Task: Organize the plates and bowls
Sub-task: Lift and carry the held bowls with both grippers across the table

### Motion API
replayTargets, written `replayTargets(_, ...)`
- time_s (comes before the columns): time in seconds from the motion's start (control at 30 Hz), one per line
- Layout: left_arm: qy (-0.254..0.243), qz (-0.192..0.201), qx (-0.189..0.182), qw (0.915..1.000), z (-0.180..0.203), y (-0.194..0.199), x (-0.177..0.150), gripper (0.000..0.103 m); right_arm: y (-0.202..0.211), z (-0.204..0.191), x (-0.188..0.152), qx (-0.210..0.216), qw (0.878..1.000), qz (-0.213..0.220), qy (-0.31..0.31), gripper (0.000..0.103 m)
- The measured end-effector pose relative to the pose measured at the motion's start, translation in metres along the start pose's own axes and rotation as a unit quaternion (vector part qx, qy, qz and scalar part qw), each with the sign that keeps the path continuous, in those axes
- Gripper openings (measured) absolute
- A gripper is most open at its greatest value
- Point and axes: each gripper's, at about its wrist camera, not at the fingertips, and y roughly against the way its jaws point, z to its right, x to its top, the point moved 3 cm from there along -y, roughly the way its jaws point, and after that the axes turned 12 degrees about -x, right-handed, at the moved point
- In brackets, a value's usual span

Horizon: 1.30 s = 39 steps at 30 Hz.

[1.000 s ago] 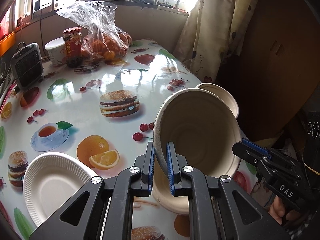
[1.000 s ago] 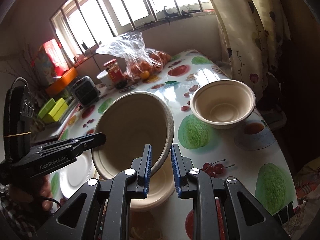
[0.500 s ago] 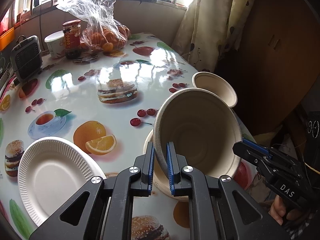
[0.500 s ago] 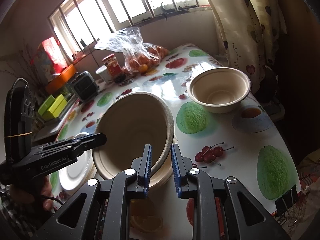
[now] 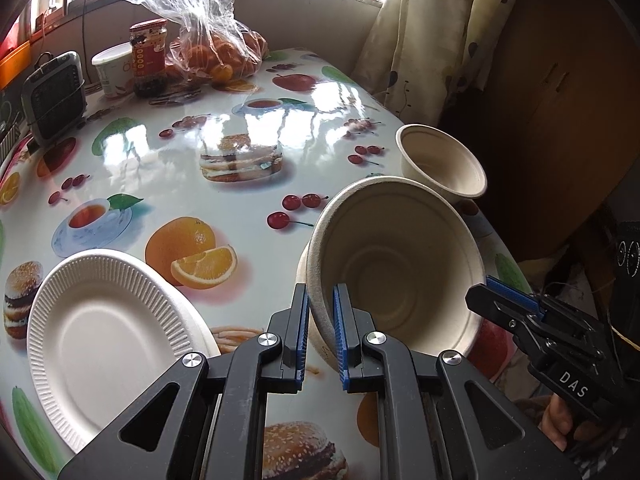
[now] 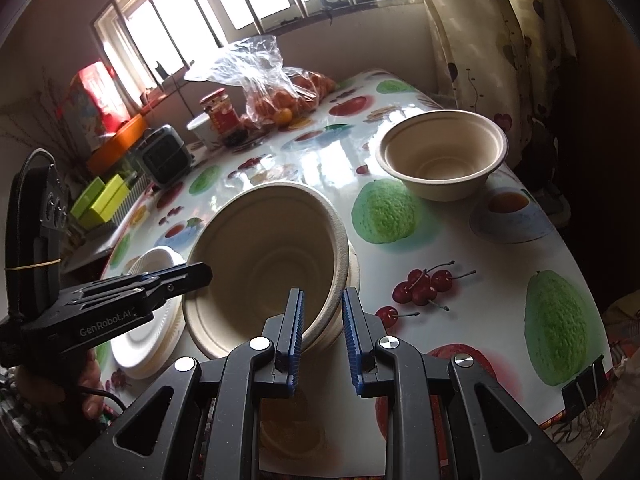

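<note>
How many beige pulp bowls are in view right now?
3: the tilted beige pulp bowl pinched by both grippers, a bowl beneath it on the table, and one alone near the curtain. More may be nested unseen.

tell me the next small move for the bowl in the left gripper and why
Probably level the tilted bowl and lower it into the bowl beneath, then release. The left gripper pinches its near rim, and it sits askew over the lower bowl rather than nested. The right gripper is nearly closed at its other rim; whether it grips is unclear.
</note>
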Motion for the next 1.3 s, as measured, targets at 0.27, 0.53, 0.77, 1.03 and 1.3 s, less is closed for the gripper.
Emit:
replayTargets(0.27,0.005,-0.008,0.001,1.0,-0.001,-0.007,-0.001,0.012,-0.007,0.001,-0.001,-0.003,1.0,-0.008,-0.001,0.021)
replayTargets(0.53,0.005,-0.007,0.003,1.0,-0.003,-0.008,-0.001,0.012,-0.01,0.0,-0.002,-0.004,1.0,-0.011,-0.001,0.021)
replayTargets(0.77,0.004,-0.008,0.006,0.9999,-0.003,-0.008,-0.001,0.012,-0.012,0.0,-0.002,-0.006,1.0,-0.011,0.0,0.021)
replayTargets(1.03,-0.001,-0.006,0.009,0.9999,-0.001,-0.008,-0.002,0.012,-0.014,0.0,-0.004,-0.007,1.0,-0.012,-0.001,0.021)
replayTargets(1.3,-0.002,-0.006,0.012,0.9999,-0.001,-0.009,-0.001,0.013,-0.014,0.001,-0.003,-0.007,1.0,-0.012,0.0,0.021)
